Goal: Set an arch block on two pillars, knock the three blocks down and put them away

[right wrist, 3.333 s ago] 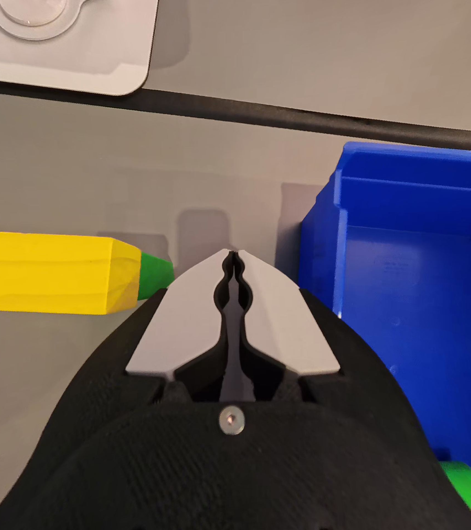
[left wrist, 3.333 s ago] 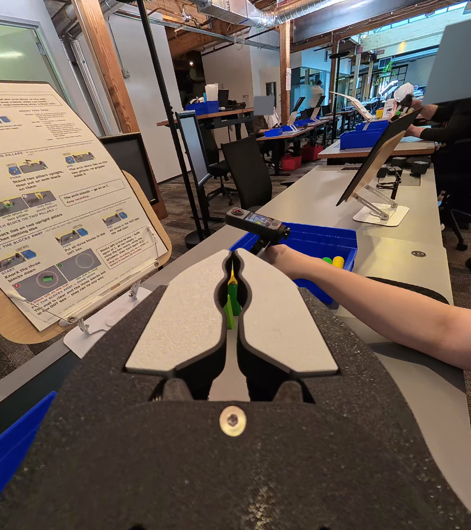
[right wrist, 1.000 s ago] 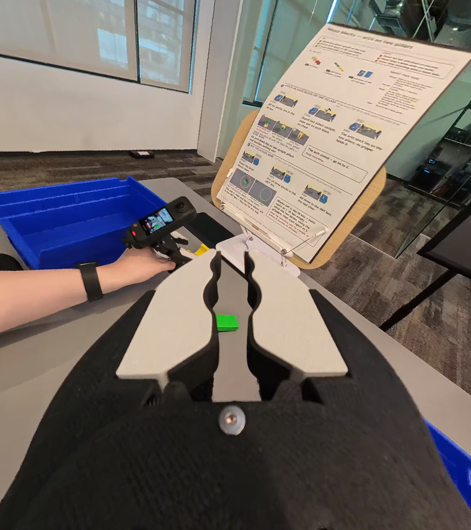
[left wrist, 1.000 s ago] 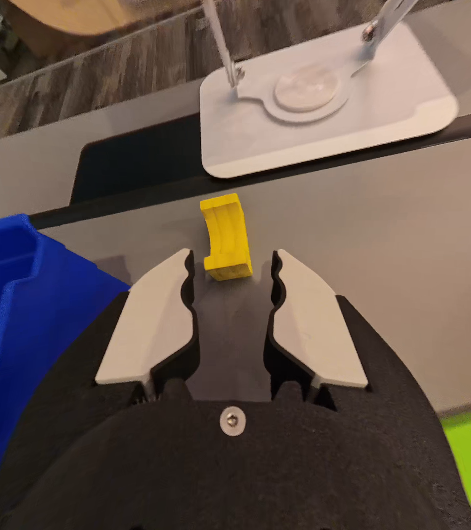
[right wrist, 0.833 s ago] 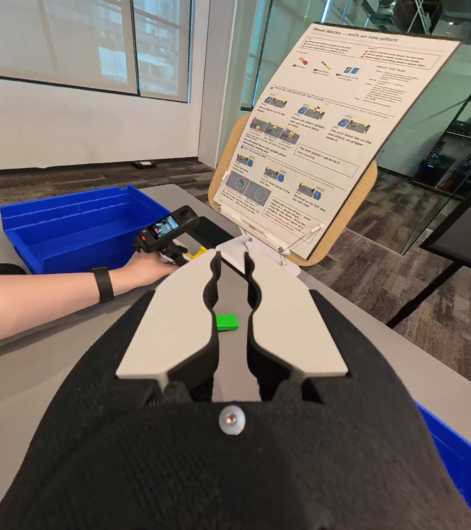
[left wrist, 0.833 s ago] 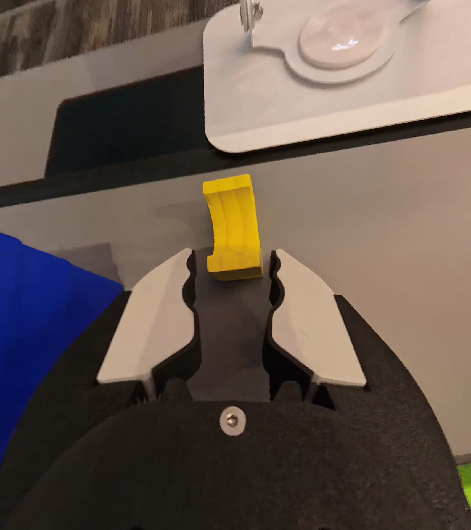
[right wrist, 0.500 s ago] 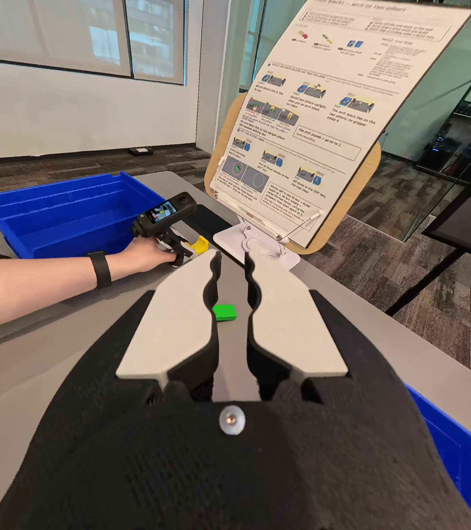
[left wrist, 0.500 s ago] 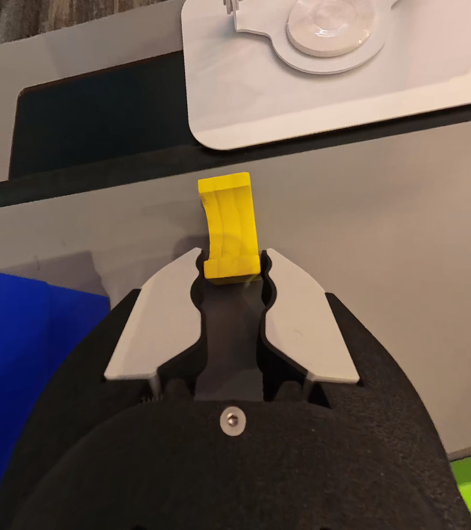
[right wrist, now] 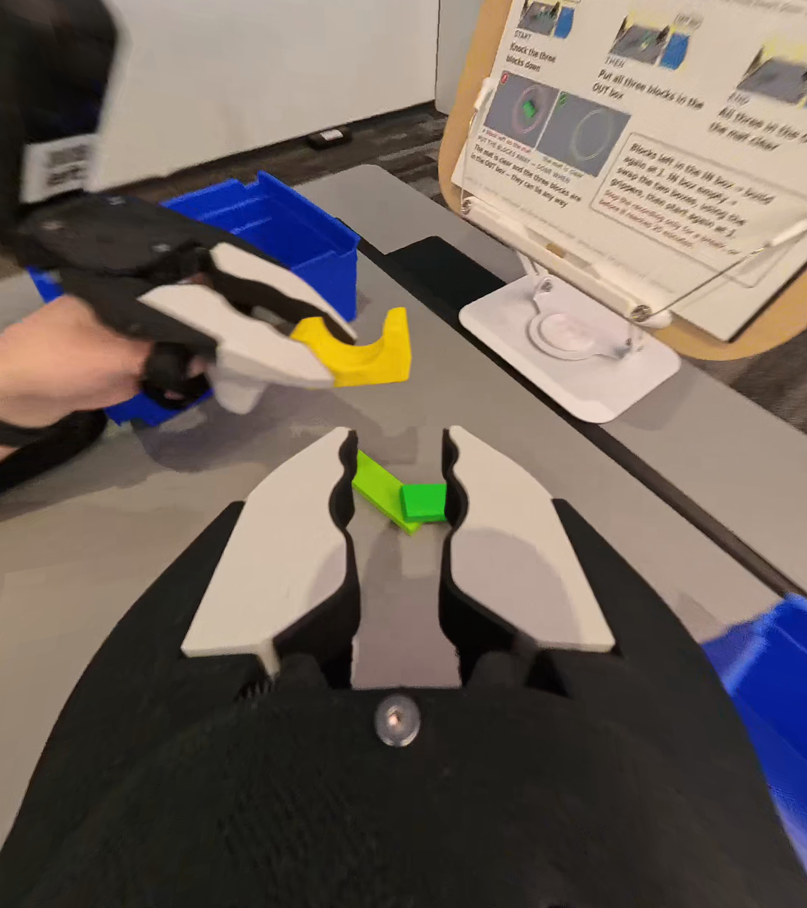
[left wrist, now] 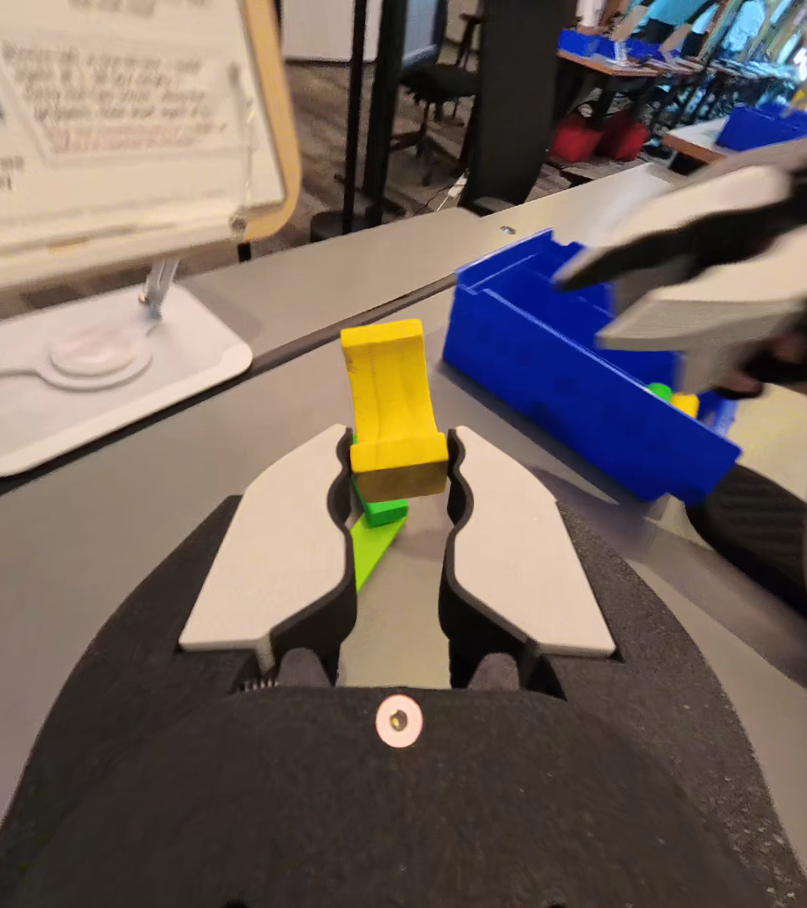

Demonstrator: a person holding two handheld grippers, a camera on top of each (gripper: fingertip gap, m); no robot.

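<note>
So the yellow arch block is up off the grey table, pinched at one end between the tips of the left gripper. The fingers are closed down just to the block's width, and the curved cut-out faces up in the right wrist view. Right under it on the table there's a small green block lying flat, touching a lighter green flat piece that looks like tape or a marker, can't tell which.

The right gripper has its fingers parted about a block's width with nothing in them, pointed at that green block, which shows in the gap by the right finger, still a bit short of the tips I think.

One blue bin sits on the table just past the arch, with a green and a yellow piece inside. Another blue bin is behind the left gripper. An instruction board on a white stand is at the table's far edge.
</note>
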